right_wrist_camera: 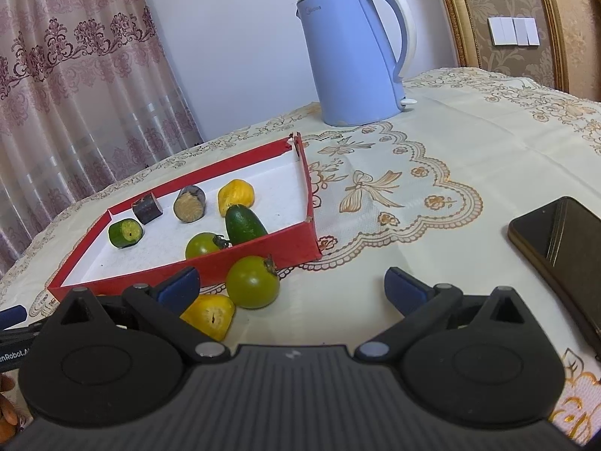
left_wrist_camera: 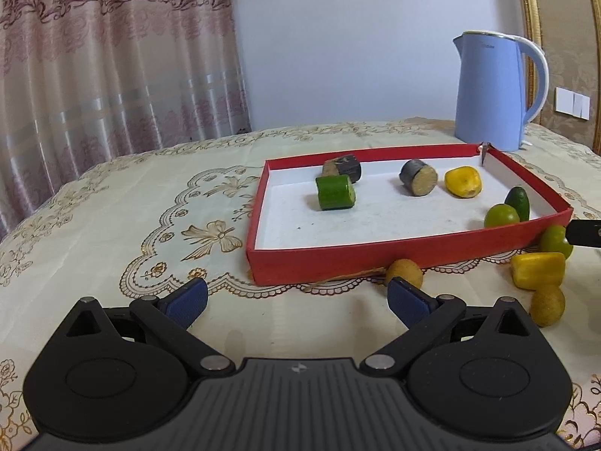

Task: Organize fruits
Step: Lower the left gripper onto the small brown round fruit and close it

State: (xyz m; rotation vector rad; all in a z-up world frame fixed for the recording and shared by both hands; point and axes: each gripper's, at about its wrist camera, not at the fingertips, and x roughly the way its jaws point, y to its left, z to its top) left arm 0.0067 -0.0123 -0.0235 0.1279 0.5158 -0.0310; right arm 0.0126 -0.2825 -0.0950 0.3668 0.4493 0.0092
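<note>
Left wrist view: the left gripper point(left_wrist_camera: 296, 297) hovers low over the table point(left_wrist_camera: 112, 206), jaws spread and empty, facing a red tray point(left_wrist_camera: 375, 259) that already holds six pieces, while a brown ball point(left_wrist_camera: 405, 272) lies loose just before the tray's near wall. Right wrist view: the right gripper point(right_wrist_camera: 291, 285), jaws likewise spread and empty, points at a green tomato point(right_wrist_camera: 252, 282) and yellow piece point(right_wrist_camera: 210, 315) outside the tray, probably next to go in; a kettle point(right_wrist_camera: 353, 52) and phone point(right_wrist_camera: 563, 248) stand apart.

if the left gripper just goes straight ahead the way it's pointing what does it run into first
Probably the near wall of the red tray. The left gripper is open, with bare tablecloth ahead of it; depth is uncertain.
</note>
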